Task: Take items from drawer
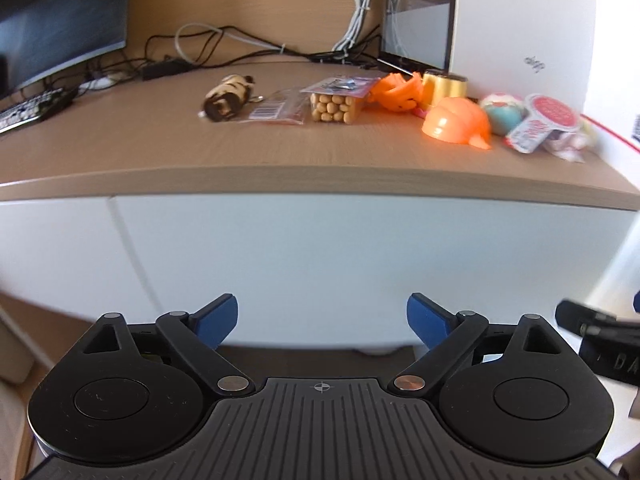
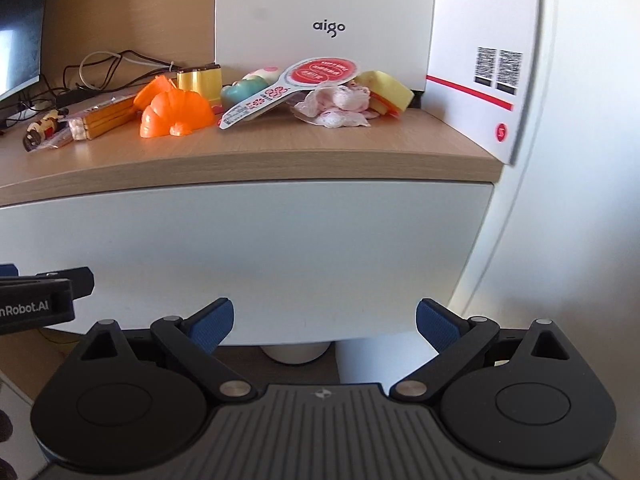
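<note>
The white drawer front [image 1: 320,264] [image 2: 260,256] under the wooden desktop [image 1: 280,152] [image 2: 248,152] is closed. My left gripper [image 1: 322,318] hangs open in front of it, nothing between its blue pads. My right gripper [image 2: 325,322] is also open and empty before the same white front. On the desktop lie a box of yellow pellets [image 1: 336,104], an orange plastic shell [image 1: 456,120] [image 2: 176,116], a red-lidded cup [image 1: 540,122] [image 2: 292,88], a striped plush toy [image 1: 228,98], a yellow tin [image 2: 200,82] and a bag of pink sweets [image 2: 340,106].
A white aigo box [image 2: 324,20] [image 1: 520,28] and a red-striped carton [image 2: 484,52] stand at the desk's right rear. A monitor [image 1: 60,20], keyboard [image 1: 32,110] and tangled cables [image 1: 224,48] fill the left rear. The other gripper's black body [image 2: 40,300] [image 1: 600,336] shows at each view's edge.
</note>
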Demonstrator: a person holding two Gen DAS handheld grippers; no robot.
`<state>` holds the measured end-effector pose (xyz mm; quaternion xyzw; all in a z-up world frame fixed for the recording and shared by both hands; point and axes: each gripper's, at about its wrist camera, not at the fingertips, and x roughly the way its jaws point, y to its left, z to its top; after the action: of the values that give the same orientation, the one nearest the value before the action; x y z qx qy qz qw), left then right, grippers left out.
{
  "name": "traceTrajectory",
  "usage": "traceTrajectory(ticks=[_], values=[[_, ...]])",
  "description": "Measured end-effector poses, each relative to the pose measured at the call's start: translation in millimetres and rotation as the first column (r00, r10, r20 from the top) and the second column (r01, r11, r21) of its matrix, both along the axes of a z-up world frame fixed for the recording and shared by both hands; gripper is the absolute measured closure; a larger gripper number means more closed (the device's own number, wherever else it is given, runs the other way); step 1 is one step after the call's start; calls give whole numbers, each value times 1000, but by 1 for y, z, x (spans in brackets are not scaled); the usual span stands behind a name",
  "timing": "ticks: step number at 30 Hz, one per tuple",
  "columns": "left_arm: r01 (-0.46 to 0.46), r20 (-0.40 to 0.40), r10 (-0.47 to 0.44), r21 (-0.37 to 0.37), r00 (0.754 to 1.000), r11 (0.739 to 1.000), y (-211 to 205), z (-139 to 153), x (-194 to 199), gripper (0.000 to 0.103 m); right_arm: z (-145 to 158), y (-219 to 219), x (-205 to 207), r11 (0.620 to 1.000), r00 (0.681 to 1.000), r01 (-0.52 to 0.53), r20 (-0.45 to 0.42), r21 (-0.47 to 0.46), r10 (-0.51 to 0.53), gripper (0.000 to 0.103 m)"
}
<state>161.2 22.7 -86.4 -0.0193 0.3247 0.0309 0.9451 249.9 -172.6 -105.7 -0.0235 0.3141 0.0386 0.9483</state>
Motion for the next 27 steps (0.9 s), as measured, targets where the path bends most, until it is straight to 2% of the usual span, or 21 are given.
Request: traceTrajectory(ticks=[3, 6, 8, 12, 15, 22, 27], values=[[-11, -24, 10, -15, 1000, 1000, -1, 26, -34, 9, 28, -6, -26, 1000, 999, -20, -27, 17, 20, 4], [10, -46, -12, -34, 999, 999, -4, 59, -69, 11, 60, -11, -51, 999, 996, 6, -85, 37, -3, 4], [33, -67, -34, -20, 997, 999, -9, 79, -88, 13, 80, -14, -70, 999, 994, -8, -110, 47, 14, 4], [13, -118, -16, -24, 993, 1000, -7, 110, -121, 28, 113, -13, -109, 999, 993, -34, -114, 1, 34, 4], [7, -110, -8, -10, 994, 1000, -5, 130, -138, 30, 132, -18, -125, 999, 991, -35, -130, 40, 40, 4], [26, -59, -24, 34, 998, 999, -3, 152, -136, 30, 151, -17, -128, 999, 992, -44, -116, 1, 44, 4], [51, -95, -48, 19, 994, 999, -12, 143, -133, 30, 147, -13, -125, 997, 988, -72, -138, 0, 71, 4]])
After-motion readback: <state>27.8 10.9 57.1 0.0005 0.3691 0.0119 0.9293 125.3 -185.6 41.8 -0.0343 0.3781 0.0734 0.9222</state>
